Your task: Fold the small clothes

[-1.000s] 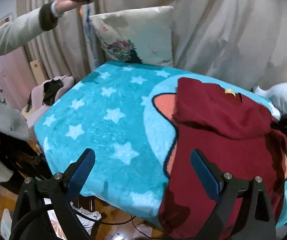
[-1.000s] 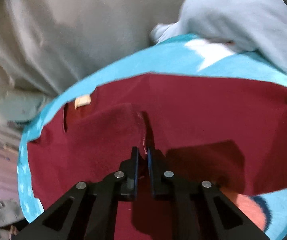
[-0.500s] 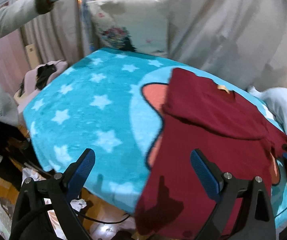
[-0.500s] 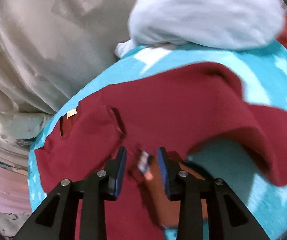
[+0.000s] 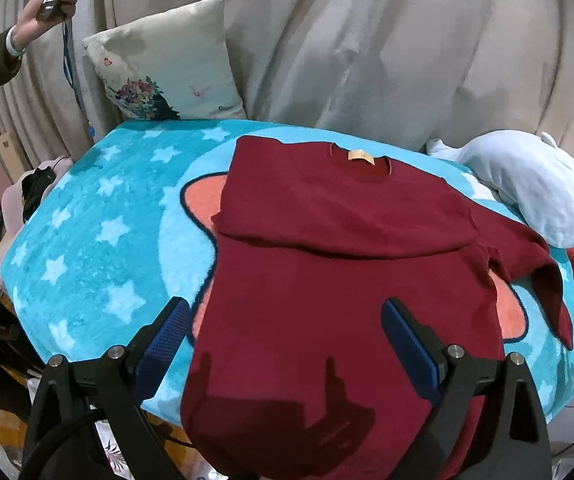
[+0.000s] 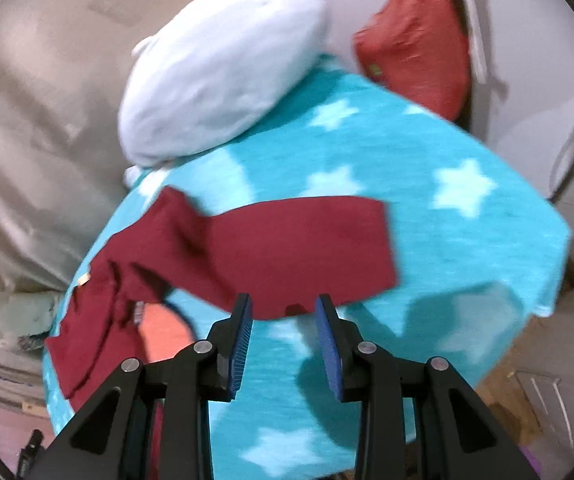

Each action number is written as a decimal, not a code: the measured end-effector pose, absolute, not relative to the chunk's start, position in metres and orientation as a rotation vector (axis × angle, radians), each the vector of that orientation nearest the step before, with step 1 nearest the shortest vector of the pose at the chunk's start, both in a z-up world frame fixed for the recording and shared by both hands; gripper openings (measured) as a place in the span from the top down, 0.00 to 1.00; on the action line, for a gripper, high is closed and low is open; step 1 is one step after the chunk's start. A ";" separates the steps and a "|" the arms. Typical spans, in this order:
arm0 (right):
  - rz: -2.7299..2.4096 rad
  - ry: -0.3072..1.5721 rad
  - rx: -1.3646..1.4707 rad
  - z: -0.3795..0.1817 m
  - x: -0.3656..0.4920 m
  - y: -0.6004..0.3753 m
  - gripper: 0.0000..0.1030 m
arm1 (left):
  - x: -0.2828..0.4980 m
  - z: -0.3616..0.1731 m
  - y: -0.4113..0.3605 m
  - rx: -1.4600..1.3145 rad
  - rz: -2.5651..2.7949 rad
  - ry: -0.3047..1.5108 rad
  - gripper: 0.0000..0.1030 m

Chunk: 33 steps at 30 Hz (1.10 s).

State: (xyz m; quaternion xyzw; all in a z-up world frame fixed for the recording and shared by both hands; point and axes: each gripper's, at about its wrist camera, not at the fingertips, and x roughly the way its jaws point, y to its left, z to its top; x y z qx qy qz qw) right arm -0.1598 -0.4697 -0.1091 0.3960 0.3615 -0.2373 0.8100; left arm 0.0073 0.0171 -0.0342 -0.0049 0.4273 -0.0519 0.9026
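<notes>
A dark red long-sleeved top (image 5: 327, 288) lies on a turquoise star blanket (image 5: 99, 216), neck label at the far side, its left sleeve folded across the chest. Its hem hangs over the near edge. My left gripper (image 5: 287, 336) is open and empty, hovering above the lower body of the top. In the right wrist view the right sleeve (image 6: 287, 248) lies spread out across the blanket (image 6: 467, 240). My right gripper (image 6: 285, 332) is open and empty, just in front of the sleeve's near edge.
A pale blue plush pillow (image 5: 527, 196) sits at the far right of the blanket, also in the right wrist view (image 6: 223, 72). A floral cushion (image 5: 167, 64) leans on the drapes at the back. A red-orange garment (image 6: 415, 40) hangs beyond the table. A bystander's arm (image 5: 3, 52) holds a phone at upper left.
My right gripper opened, let go of the red fabric and pulled back to the right; the sleeve now lies spread on the blanket. My left gripper moved right, over the top.
</notes>
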 end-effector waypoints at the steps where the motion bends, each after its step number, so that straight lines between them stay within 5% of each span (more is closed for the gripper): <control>1: -0.519 0.774 0.850 -0.112 -0.165 -0.472 0.63 | 0.008 -0.035 0.017 -0.011 -0.105 0.888 0.07; 17: -0.538 0.684 1.104 -0.160 -0.149 -0.521 0.54 | -0.008 -0.034 0.026 -0.032 -0.021 0.896 0.07; 18: -0.541 0.682 1.106 -0.160 -0.146 -0.524 0.59 | -0.008 -0.034 0.027 -0.036 -0.015 0.895 0.07; 19: -0.547 0.686 1.107 -0.160 -0.143 -0.526 0.82 | -0.009 -0.034 0.027 -0.039 -0.010 0.894 0.07; 20: -0.548 0.697 1.108 -0.159 -0.140 -0.529 0.93 | -0.009 -0.034 0.028 -0.043 -0.005 0.891 0.07; 33: -0.664 0.499 0.836 -0.017 -0.127 -0.572 0.94 | -0.004 -0.038 0.051 -0.133 0.018 0.889 0.07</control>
